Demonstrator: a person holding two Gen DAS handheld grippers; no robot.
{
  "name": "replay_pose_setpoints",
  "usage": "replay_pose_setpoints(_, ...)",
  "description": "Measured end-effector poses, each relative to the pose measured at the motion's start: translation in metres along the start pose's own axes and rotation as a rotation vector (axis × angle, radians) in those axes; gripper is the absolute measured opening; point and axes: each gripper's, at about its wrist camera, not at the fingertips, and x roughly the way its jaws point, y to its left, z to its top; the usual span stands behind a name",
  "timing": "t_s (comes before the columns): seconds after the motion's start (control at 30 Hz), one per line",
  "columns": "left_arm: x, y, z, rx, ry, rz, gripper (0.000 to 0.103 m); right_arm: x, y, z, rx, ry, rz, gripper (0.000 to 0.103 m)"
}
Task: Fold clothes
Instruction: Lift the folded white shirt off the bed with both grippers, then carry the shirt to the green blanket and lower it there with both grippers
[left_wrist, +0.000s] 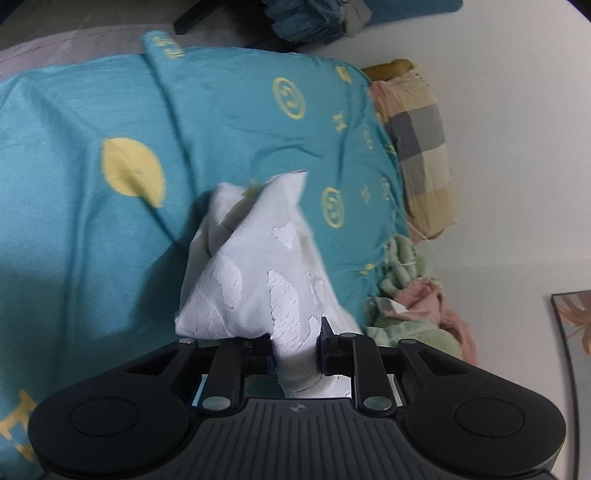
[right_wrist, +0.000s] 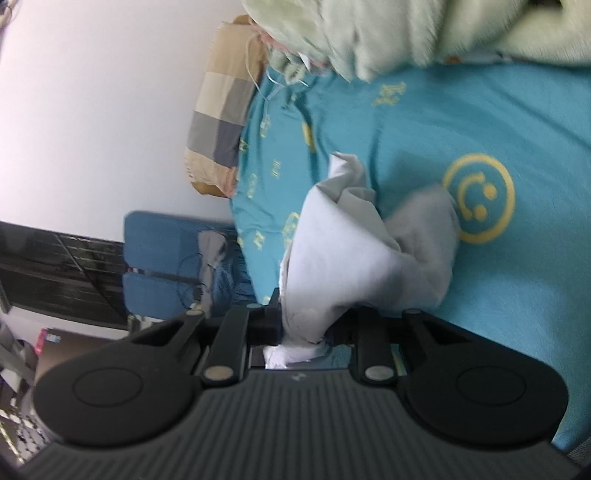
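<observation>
White cloth (left_wrist: 258, 266) with a raised embroidered pattern fills the middle of the left wrist view, bunched and lifted above a teal bedspread (left_wrist: 92, 229) printed with yellow discs and smiley rings. The left gripper (left_wrist: 295, 350) is clenched on a gathered corner of this cloth, its two black fingers pressing the fabric from either side so that a narrow neck of it passes back between them. Along the bedspread's right edge lies a checked pillow (left_wrist: 421, 147) in beige and grey, and nearer the gripper on that same edge sits a heap of pale green and pink fleece (left_wrist: 406, 295). A white wall (left_wrist: 517, 147) stands beyond the bed's edge.

Seen from the right wrist, the same white cloth (right_wrist: 343, 251) hangs in loose folds, blurred, over the teal bedspread (right_wrist: 517, 295), just beside a yellow smiley ring (right_wrist: 478, 199). The right gripper (right_wrist: 304, 317) is clamped on another bunch of the cloth, with a tuft of fabric showing behind the fingers. Pale green fleece (right_wrist: 369, 33) lies along the bedspread's top edge, and the checked pillow (right_wrist: 221, 122) at its left edge. Past that edge a blue chair (right_wrist: 155, 266) stands by the wall.
</observation>
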Motion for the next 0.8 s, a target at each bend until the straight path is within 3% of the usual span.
replay_pose_setpoints(0.17,0.029,-0.103,-0.017,0.085,0.04,-0.059,0.02,-0.028,0.039,0.056,0.021,-0.053,0.052,0.023)
replay_pose_setpoints(0.4,0.119,-0.297,-0.061,0.242,0.119,-0.265,0.02,-0.093,0.128,0.193,-0.101,-0.249,0.157,0.023)
replay_pose_setpoints(0.53,0.177,-0.381,-0.102,0.351,0.15,-0.378,0.02,-0.13,0.16,0.276,-0.163,-0.367,0.195,0.023)
replay_pose_setpoints(0.67,0.236,-0.409,-0.148,0.431,0.181,-0.427,0.02,-0.151,0.157,0.324,-0.273,-0.465,0.121,0.023)
replay_pose_setpoints(0.8,0.282,-0.379,-0.183,0.484,0.255,-0.345,0.02,-0.157,0.117,0.338,-0.28,-0.468,0.0,0.023)
